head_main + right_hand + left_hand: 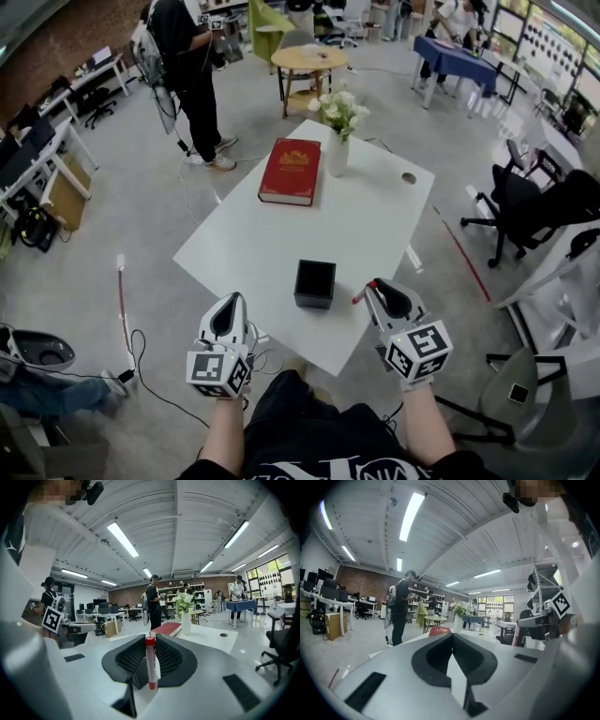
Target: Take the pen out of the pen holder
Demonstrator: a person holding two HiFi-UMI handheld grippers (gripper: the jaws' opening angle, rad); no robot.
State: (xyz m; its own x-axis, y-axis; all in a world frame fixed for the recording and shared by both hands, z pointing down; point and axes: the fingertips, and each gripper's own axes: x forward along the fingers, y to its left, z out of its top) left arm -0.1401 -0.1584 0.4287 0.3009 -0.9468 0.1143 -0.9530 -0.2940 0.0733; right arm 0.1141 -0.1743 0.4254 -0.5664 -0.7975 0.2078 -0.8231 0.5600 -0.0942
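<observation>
The pen [150, 663] is clamped upright between the jaws of the right gripper [377, 287], at the near right edge of the white table [375, 216]. It is out of the black pen holder [315, 283], which stands just beside that gripper. The left gripper [232, 302] is seen with jaws together and empty, at the near left edge. Bare tabletop is left between the holder and the red book [291, 171].

pen holder [315, 284] on table [375, 225], book [292, 171] and vase [337, 156] behind
</observation>
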